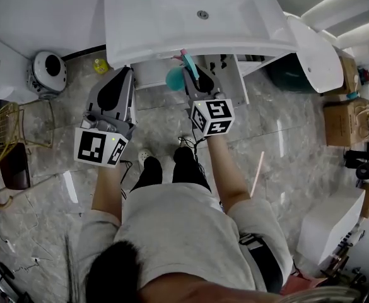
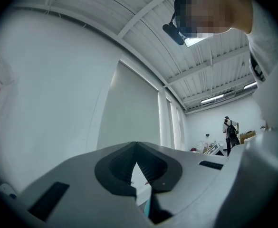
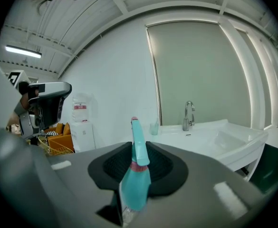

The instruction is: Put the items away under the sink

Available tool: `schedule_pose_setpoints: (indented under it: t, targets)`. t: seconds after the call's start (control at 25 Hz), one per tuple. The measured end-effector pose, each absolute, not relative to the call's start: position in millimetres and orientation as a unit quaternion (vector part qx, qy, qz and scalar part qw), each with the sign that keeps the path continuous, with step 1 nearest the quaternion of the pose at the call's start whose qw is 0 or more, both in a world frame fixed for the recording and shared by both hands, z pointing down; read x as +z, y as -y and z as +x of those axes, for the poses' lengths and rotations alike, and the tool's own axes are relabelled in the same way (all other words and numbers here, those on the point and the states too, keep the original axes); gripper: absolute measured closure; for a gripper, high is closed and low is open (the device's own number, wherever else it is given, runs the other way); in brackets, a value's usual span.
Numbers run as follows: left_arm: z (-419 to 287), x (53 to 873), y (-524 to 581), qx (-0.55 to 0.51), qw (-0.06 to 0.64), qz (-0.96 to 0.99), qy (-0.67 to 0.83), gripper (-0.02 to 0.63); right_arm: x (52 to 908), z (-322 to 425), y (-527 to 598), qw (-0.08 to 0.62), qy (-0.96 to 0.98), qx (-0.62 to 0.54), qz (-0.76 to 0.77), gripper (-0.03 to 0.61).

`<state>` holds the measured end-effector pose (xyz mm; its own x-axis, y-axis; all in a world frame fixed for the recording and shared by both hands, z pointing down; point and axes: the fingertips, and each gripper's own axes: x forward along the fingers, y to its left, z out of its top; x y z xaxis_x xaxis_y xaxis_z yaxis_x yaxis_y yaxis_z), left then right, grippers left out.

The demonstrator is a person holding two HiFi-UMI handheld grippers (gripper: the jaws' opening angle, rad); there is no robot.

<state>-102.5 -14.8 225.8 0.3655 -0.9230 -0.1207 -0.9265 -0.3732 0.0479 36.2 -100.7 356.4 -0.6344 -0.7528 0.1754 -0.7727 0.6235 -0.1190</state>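
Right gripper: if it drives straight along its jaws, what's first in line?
Probably the sink top's left end, near the cup; the spray bottle held in the right gripper would arrive first. Depth is unclear: it might clear the rim and reach the white wall behind.

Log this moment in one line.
right tongs: gripping teal spray bottle | left tongs: closed | position: facing white sink, bottle not stowed

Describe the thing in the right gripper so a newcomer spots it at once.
Find the white sink at the top of the head view. Just below its front edge, the right gripper clamps a spray bottle. Teal body, pink collar, long nozzle, against grey jaws.
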Motion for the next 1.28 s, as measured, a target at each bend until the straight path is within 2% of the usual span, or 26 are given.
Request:
schedule_pose_setpoints:
  t: [0.6, 1.28]
  targets:
    - [-62, 243, 41, 0.065, 0.019, -0.759, -0.647, 0.606, 388, 52, 126, 0.091, 0.94, 0.09, 0.316, 0.479]
    - [-10, 313, 36, 0.06, -0.009, -0.689, -0.723, 0.606, 445, 67, 144, 0.122, 0.967, 0.078, 0.209, 0.479]
